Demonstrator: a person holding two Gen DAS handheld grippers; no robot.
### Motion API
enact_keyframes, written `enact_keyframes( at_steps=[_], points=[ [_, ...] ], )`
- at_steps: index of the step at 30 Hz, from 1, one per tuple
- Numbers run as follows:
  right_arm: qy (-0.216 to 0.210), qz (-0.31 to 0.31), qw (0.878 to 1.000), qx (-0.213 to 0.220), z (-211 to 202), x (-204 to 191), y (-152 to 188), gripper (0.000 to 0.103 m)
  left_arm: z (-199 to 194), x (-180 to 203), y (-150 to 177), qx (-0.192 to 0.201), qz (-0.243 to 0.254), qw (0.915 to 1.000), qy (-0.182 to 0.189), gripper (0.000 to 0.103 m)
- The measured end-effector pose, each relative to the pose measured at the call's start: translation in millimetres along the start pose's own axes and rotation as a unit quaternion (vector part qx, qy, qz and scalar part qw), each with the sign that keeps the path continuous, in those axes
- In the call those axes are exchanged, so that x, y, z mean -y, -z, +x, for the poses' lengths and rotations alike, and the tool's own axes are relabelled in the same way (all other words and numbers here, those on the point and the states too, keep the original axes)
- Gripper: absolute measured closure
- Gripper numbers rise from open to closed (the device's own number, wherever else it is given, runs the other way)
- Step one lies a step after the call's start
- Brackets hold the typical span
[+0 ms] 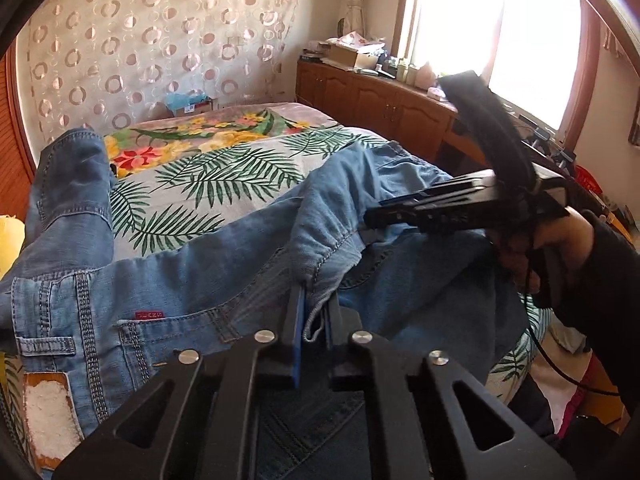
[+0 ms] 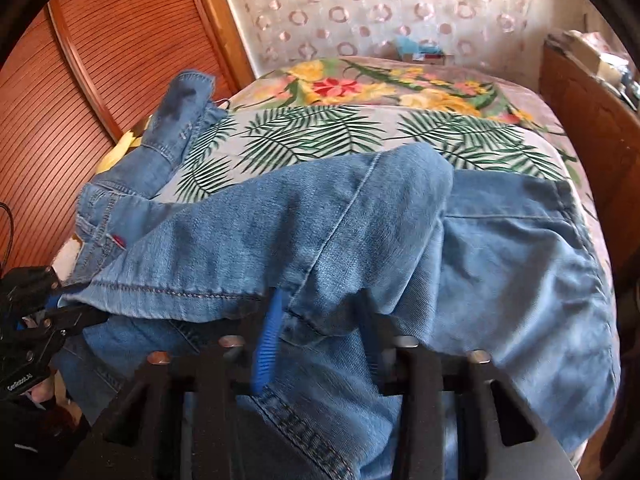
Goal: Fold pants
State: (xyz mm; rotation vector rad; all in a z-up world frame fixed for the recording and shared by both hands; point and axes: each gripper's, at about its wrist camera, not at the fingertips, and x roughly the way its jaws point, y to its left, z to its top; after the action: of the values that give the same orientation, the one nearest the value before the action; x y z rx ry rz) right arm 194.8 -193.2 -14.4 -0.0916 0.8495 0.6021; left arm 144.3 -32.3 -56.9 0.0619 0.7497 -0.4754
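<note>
Blue denim pants (image 1: 200, 272) lie crumpled across a bed with a leaf and flower cover (image 1: 224, 168). One leg runs off to the far left. In the left wrist view my left gripper (image 1: 314, 312) is shut on a gathered fold of the denim, which bunches up between the blue pads. Further right, my right gripper (image 1: 370, 220), held by a hand (image 1: 560, 248), pinches another edge of the pants. In the right wrist view the right gripper (image 2: 320, 332) has the pants (image 2: 320, 220) bunched between its fingers, slightly blurred. At the left edge of that view the left gripper (image 2: 80, 304) nips a stitched hem.
A wooden cabinet (image 1: 380, 96) with clutter on top runs under the bright window on the right. A louvred wooden door (image 2: 80, 80) stands left of the bed. A small box (image 1: 192, 106) sits at the bed's far end by the patterned curtain. A cable hangs by the right hand.
</note>
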Motion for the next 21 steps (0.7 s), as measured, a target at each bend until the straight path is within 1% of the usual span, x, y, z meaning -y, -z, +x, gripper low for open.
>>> enact_keyframes(
  at_steps=[2, 3, 5, 7, 9, 12, 13, 14, 16, 18, 19, 21],
  points=[
    [0.002, -0.009, 1.000, 0.001, 1.2, 0.0, -7.3, 0.098, -12.3, 4.4, -1.3, 0.011, 0.004, 0.9999, 0.007, 0.097],
    [-0.005, -0.014, 1.000, 0.010, -2.8, -1.8, -11.4, 0.098, -18.8, 5.7, -2.0, 0.018, 0.004, 0.9998, 0.007, 0.097],
    [-0.010, -0.023, 0.999, 0.035, -18.7, -1.2, -15.7, 0.099, -43.6, 7.8, -4.7, 0.045, 0.003, 0.9989, 0.010, 0.097],
    [-0.021, -0.033, 0.997, 0.060, -38.5, -10.4, -20.4, 0.099, -65.6, 7.3, -6.7, 0.066, 0.001, 0.9978, 0.008, 0.098],
    [-0.021, -0.049, 0.995, 0.079, -54.2, -26.4, -28.3, 0.098, -91.1, 2.9, -5.1, 0.085, -0.006, 0.9964, 0.006, 0.098],
    [-0.037, -0.074, 0.992, 0.098, -72.2, -47.3, -29.3, 0.085, -122.2, -10.7, 3.7, 0.102, -0.022, 0.9946, -0.006, 0.098],
    [-0.036, -0.080, 0.991, 0.103, -75.8, -52.1, -28.1, 0.074, -130.1, -16.4, 8.3, 0.105, -0.029, 0.9940, -0.014, 0.098],
    [-0.038, -0.086, 0.990, 0.107, -78.2, -56.9, -26.3, 0.069, -136.7, -22.8, 12.9, 0.106, -0.036, 0.9935, -0.020, 0.098],
    [-0.051, -0.091, 0.988, 0.111, -77.8, -63.1, -17.2, 0.067, -149.1, -38.8, 27.6, 0.104, -0.055, 0.9924, -0.037, 0.098],
    [-0.041, -0.099, 0.989, 0.105, -71.0, -68.0, -8.0, 0.067, -154.1, -50.4, 41.5, 0.099, -0.069, 0.9914, -0.050, 0.098],
    [-0.036, -0.103, 0.989, 0.099, -67.5, -63.1, -2.1, 0.067, -157.0, -56.0, 49.8, 0.095, -0.078, 0.9908, -0.057, 0.098],
    [-0.030, -0.109, 0.990, 0.084, -53.5, -64.6, 10.2, 0.067, -157.3, -65.0, 64.7, 0.084, -0.091, 0.9900, -0.068, 0.098]
  ],
)
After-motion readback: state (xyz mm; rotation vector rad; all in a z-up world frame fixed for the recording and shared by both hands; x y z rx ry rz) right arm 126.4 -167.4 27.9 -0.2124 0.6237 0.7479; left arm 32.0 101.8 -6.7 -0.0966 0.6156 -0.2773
